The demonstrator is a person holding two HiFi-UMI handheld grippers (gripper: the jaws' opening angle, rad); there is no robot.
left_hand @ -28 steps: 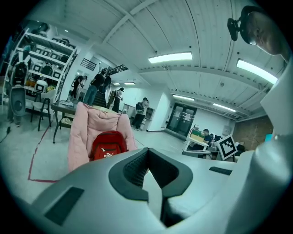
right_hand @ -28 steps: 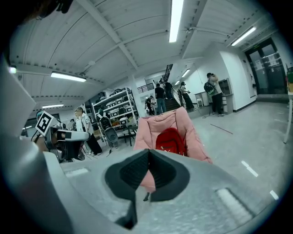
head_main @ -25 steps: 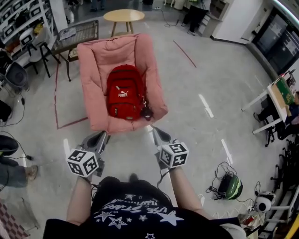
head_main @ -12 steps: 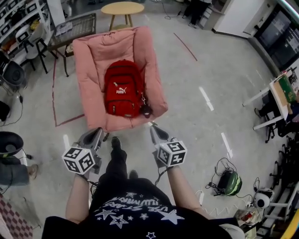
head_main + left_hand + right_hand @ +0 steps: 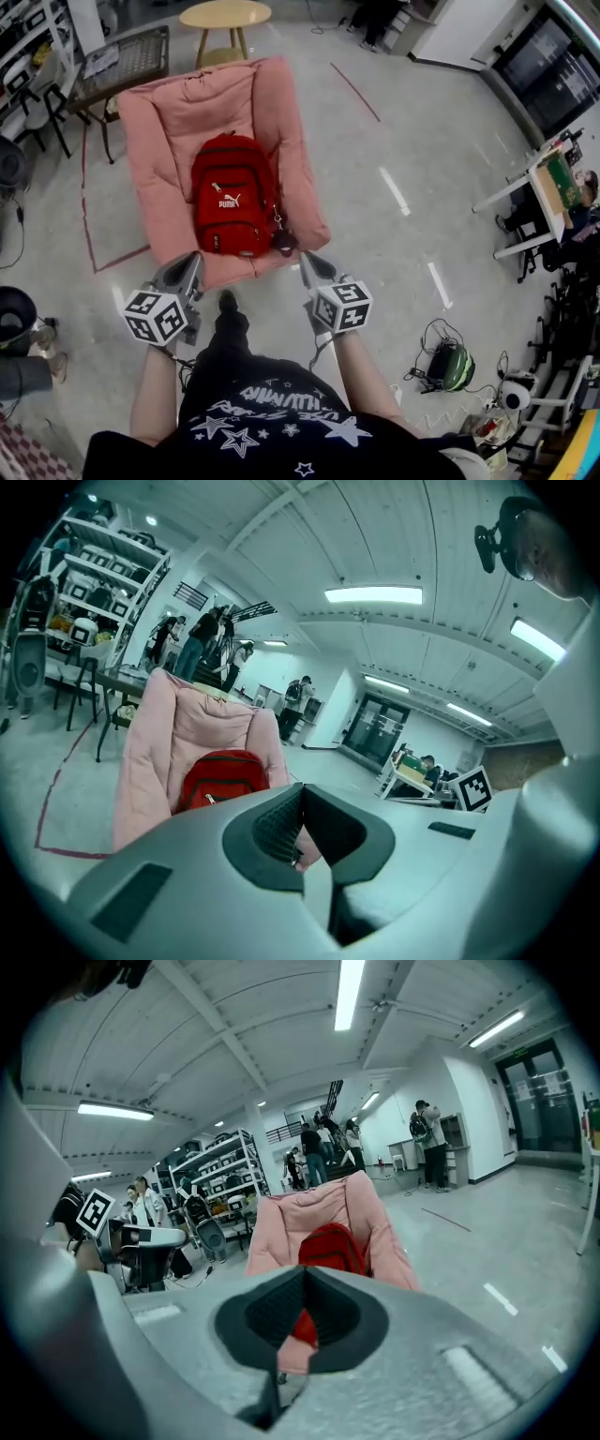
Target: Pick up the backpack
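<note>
Backpack rests in the pink chair, its base near the seat's near edge. Your left gripper and right gripper hover just short of that edge, both with jaws pressed together on nothing. Bare floor lies open right of the chair; a red tape line runs along its left.

Looks like a research lab or workshop hall: bare grey floor with tape lines right of the pink armchair, metal shelving stacked with gear behind and left of it, a work desk well off to its right, loose cables and a green device also to its right, strip lights overhead.
</note>
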